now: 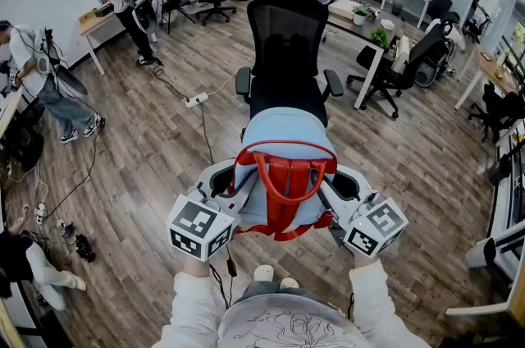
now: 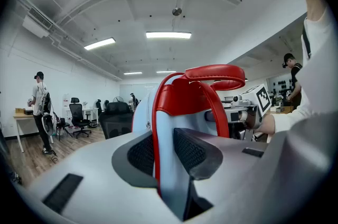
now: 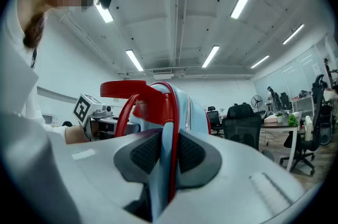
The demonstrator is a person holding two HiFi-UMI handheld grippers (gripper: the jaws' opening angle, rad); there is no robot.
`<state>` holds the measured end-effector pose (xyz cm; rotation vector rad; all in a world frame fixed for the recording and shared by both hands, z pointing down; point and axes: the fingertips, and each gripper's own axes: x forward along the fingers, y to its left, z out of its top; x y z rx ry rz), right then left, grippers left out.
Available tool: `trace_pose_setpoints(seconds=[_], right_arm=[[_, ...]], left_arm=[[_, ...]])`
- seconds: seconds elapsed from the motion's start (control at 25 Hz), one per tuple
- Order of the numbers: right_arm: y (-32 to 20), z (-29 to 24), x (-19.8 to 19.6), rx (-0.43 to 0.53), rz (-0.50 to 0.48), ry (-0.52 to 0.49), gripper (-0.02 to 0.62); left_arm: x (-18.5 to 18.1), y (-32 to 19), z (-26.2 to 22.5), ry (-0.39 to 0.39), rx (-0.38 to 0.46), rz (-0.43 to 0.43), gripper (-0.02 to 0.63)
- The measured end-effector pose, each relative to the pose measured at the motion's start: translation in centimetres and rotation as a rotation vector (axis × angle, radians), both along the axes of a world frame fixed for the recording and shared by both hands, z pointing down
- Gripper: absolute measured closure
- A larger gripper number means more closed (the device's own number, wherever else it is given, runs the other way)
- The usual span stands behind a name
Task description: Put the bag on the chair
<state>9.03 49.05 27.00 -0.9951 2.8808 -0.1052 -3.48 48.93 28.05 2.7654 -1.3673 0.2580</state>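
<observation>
Bag (image 1: 283, 143), head view: what is seen?
— A light-blue backpack with red trim and red carry handles (image 1: 285, 174) is seen held upright in the air. It is on the near side of a black office chair (image 1: 287, 51), above the wooden floor (image 1: 164, 133). One side is gripped by the left tool (image 1: 236, 192), the other by the right tool (image 1: 332, 197).

Left gripper view?
— The left tool (image 2: 166, 157) is shown closed on a side edge of the bag (image 2: 179, 96). Pale fabric edged with red piping is pinched between the dark ribbed pads (image 2: 193, 151). A padded red handle is arched above, and the chair (image 2: 116, 122) is seen well beyond.

Right gripper view?
— Much the same is shown, mirrored. The right tool (image 3: 162, 157) is clamped on the opposite edge of the bag (image 3: 196, 114). A silver zip (image 3: 188, 112) is visible along the blue shell. The chair (image 3: 243, 130) is seen standing apart behind it.
</observation>
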Motion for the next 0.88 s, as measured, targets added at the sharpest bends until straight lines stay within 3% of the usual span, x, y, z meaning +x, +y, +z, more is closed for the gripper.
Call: trace_pose_setpoints(seconds=[0.88], right_arm=[[-4.4, 1.6, -3.8, -0.025, 0.031, 0.012, 0.505]], left_arm=[[-3.7, -4.5, 1.6, -0.001, -0.023, 0.047, 0.507]])
